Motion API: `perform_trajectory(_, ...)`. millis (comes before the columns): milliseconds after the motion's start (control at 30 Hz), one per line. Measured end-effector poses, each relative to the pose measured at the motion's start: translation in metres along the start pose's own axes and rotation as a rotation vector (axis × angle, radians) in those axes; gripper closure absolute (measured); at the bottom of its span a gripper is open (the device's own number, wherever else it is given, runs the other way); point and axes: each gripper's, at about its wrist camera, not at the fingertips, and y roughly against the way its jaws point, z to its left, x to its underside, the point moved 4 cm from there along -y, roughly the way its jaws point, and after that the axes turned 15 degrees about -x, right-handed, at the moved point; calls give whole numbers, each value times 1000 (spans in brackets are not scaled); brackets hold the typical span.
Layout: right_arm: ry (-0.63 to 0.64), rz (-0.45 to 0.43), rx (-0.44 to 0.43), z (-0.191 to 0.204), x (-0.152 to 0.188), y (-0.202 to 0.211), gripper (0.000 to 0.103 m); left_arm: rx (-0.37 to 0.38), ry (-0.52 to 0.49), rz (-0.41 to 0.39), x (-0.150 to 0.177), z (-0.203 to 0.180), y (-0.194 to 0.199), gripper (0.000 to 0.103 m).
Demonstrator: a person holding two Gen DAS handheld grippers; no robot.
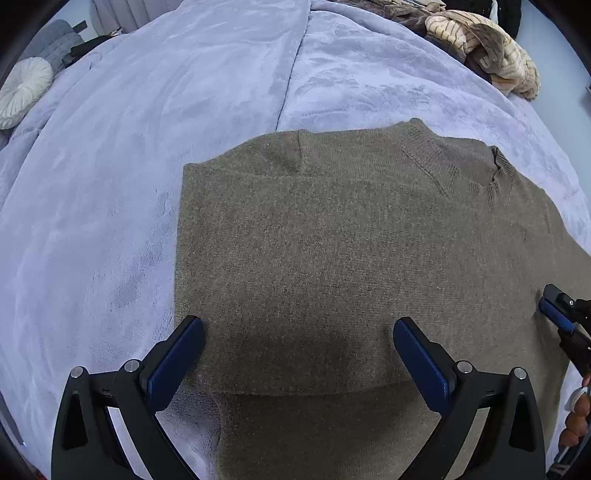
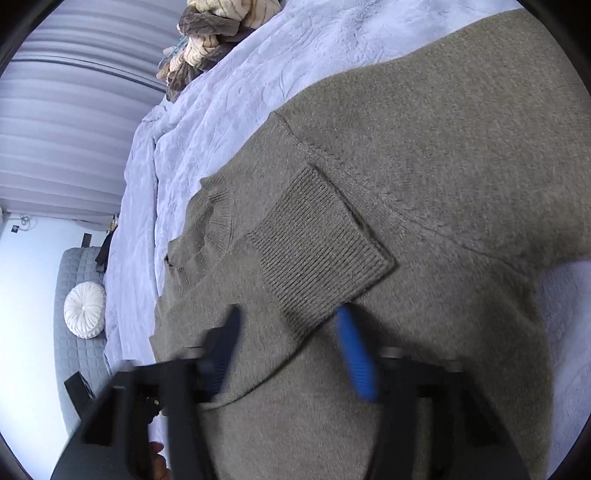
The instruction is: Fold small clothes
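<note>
Left wrist view: left gripper (image 1: 298, 341) low in frame, jaws spread wide and released, blue pads (image 1: 175, 363) hovering over the near part of an olive-brown sweater (image 1: 332, 251). Sweater spread flat on a lavender plush blanket (image 1: 110, 184) covering the bed, filling centre and right of frame, its left edge folded straight, ribbed neckline (image 1: 465, 173) at upper right. Folded hem edge crossing between the two pads, left pad at the sweater's left border. Right gripper (image 1: 554, 312) peeking in at the right edge, over the sweater. White round cushion (image 1: 24, 90) at upper left; striped beige garment pile (image 1: 487, 51) at upper right.

Right wrist view: right gripper (image 2: 290, 350) blurred at bottom, jaws parted, grasping nothing. Ribbed sleeve cuff (image 2: 317, 247) just above the gap, lying across the sweater (image 2: 443, 155) body, its lower corner close by the right-hand pad (image 2: 356, 358). Blanket (image 2: 240, 92) toward upper left, cushion (image 2: 84, 309) at left edge, garment pile (image 2: 207, 33) at top.
</note>
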Motion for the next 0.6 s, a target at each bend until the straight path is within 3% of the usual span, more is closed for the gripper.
perform_trajectory(33, 9, 0, 0, 1, 0, 1, 93, 8, -4, -11, 0, -1, 3, 0)
perform_trajectory(67, 20, -1, -1, 2, 0, 3, 96, 16, -5, -21, 1, -2, 5, 0)
perform_trajectory(200, 21, 12, 97, -14, 3, 7, 96, 22, -15, -16, 5, -8, 5, 0)
perform_trajectory(300, -65, -9, 7, -29, 4, 16, 95, 39, -17, -6, 8, -14, 6, 0)
perform_trajectory(333, -68, -12, -4, -30, 5, 21, 91, 42, -23, -8, 10, -17, 8, 0)
perform_trajectory(400, -60, -9, -33, -31, 8, 29, 74, 47, -45, -6, 13, -25, 9, 0)
perform_trajectory(433, -61, -6, -55, -31, 10, 32, 58, 54, -54, -2, 15, -29, 10, 0)
perform_trajectory(467, -60, -3, -75, -30, 11, 36, 49, 62, -61, 3, 16, -34, 11, 0)
perform_trajectory(600, -58, -1, -79, -29, 15, 47, 46, 104, -80, 24, 22, -52, 17, 0)
